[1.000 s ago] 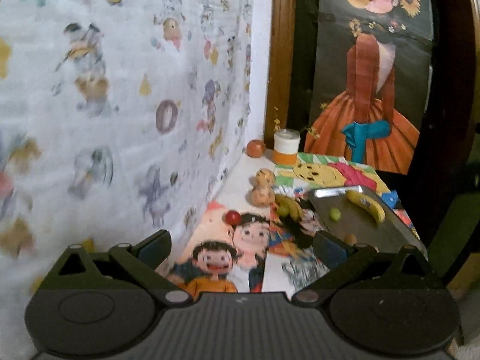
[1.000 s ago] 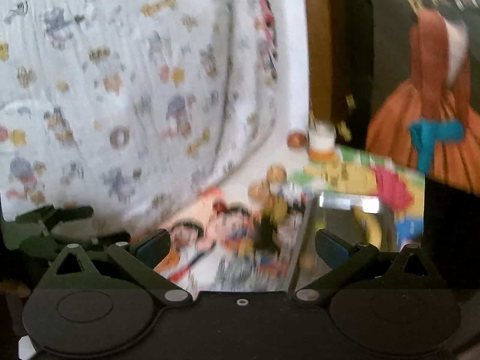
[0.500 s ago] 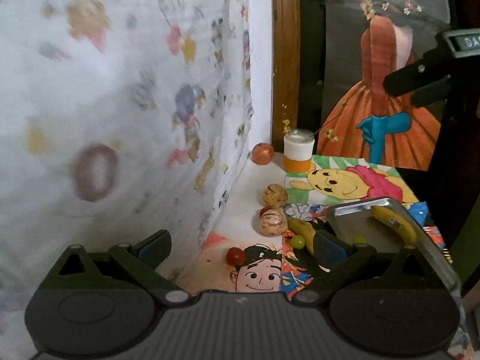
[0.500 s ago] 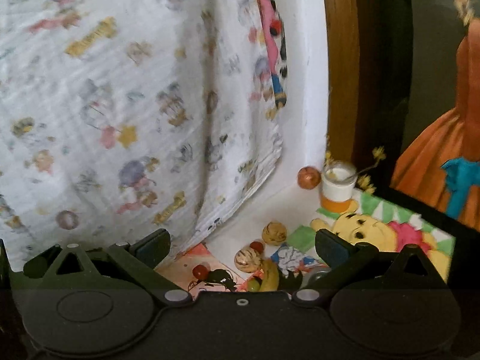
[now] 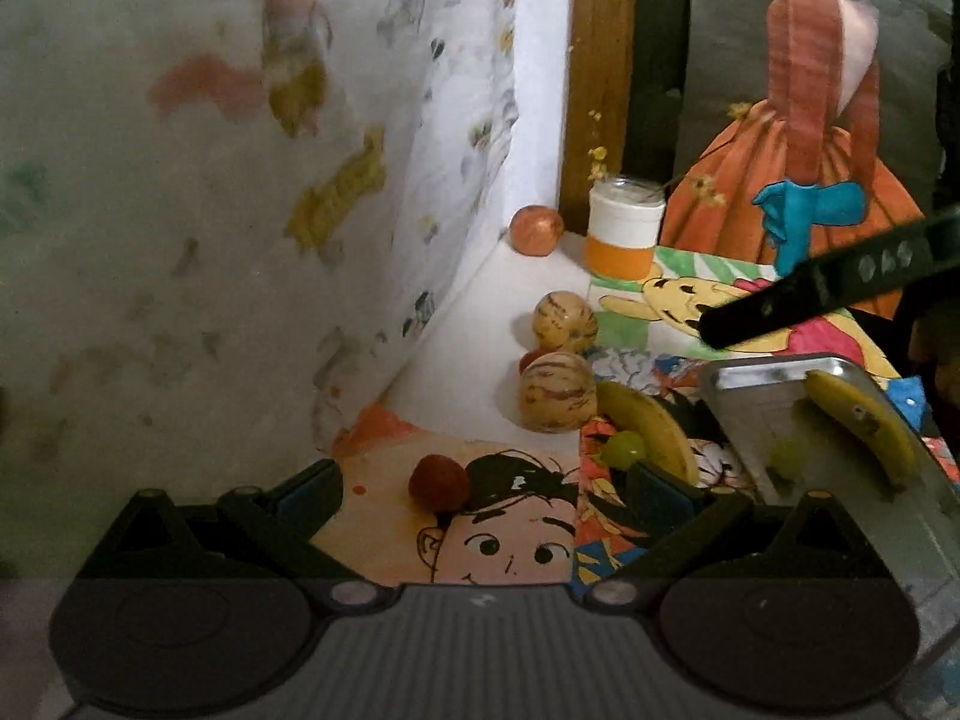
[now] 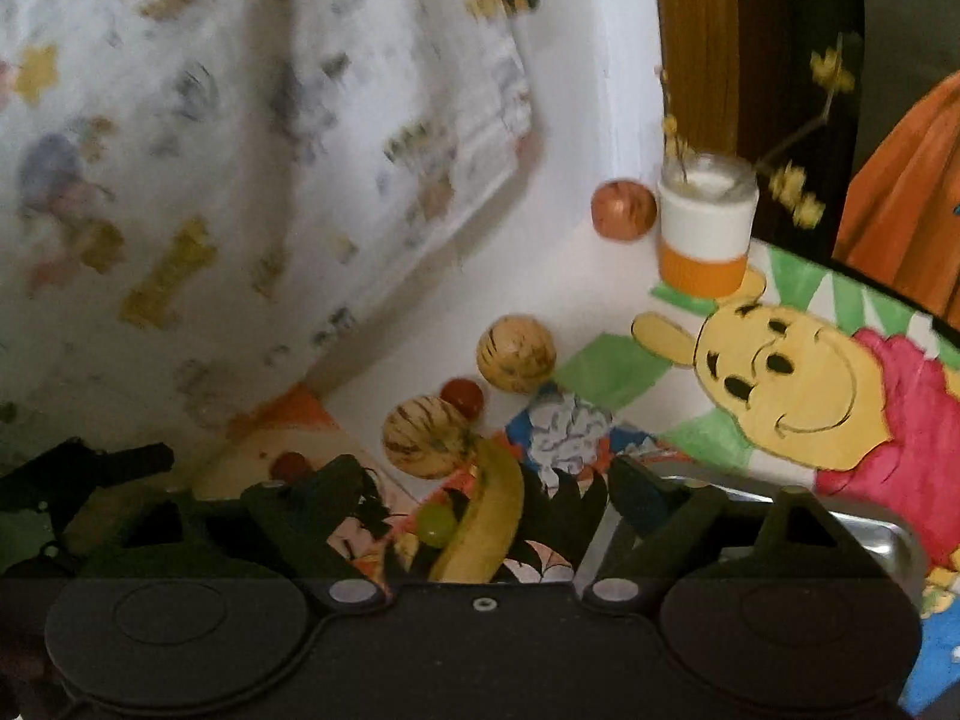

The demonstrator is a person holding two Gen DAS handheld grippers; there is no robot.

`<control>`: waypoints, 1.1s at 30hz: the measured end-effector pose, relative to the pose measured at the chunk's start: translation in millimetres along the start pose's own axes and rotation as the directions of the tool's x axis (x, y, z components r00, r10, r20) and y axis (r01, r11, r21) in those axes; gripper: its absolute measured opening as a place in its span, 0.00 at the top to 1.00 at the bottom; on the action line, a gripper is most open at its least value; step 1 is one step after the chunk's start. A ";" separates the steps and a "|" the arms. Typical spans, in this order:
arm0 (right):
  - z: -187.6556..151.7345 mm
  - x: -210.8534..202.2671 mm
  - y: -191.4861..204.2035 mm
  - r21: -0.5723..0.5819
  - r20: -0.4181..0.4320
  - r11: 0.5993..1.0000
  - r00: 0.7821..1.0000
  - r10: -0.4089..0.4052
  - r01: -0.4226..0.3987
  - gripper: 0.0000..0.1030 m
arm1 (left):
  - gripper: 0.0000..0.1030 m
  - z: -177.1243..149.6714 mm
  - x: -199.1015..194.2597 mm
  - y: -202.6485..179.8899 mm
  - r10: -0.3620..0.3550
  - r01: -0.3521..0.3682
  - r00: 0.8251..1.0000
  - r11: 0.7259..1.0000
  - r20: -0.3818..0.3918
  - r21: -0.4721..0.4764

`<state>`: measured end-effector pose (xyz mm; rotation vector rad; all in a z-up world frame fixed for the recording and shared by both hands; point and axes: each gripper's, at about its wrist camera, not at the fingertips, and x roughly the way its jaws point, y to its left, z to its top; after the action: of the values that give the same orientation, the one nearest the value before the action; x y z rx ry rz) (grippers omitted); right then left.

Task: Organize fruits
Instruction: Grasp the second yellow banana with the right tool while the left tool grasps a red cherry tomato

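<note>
Banana point(image 6: 480, 516): lies loose on the desk beside the metal tray point(image 6: 870, 531), with a green grape point(image 6: 435, 519) touching it.
Feel: soft and light, I think — squeeze too hard and it bruises.
Best hold: across its fat middle.
Right gripper point(image 6: 480, 480): jaws closing, one on each side of the banana, not pressing it.
Left gripper point(image 5: 486, 483): jaws wide apart and empty — near a small red fruit point(image 5: 438, 480).

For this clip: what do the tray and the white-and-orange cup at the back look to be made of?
Tray: looks like metal, brushed or satin silver; its raised rim catches a bright glint and the floor mirrors the fruit dimly. Cup: likely plastic or glazed ceramic, smooth and opaque, white above an orange band; the blur leaves it open which.
</note>
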<state>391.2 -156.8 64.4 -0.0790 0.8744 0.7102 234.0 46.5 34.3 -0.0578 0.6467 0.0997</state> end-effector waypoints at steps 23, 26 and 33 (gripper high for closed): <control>-15.6 83.7 -15.6 0.038 -0.068 0.999 0.998 0.012 -0.010 0.48 | 0.24 -6.8 64.1 15.5 0.040 -0.047 0.998 0.989 -0.057 -0.141; -16.9 86.2 -15.1 0.040 -0.065 0.999 0.998 0.004 -0.002 0.51 | 0.30 -6.7 68.3 14.3 0.044 -0.054 0.997 0.988 -0.066 -0.145; -21.7 87.6 -13.3 0.024 -0.050 1.000 0.999 -0.016 0.018 0.53 | 0.38 -9.2 70.9 12.6 0.059 -0.068 0.997 0.984 -0.056 -0.162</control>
<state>422.2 -127.4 -16.3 -0.0820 0.9287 0.6837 283.3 63.5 -16.2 -0.1994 0.6905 0.2135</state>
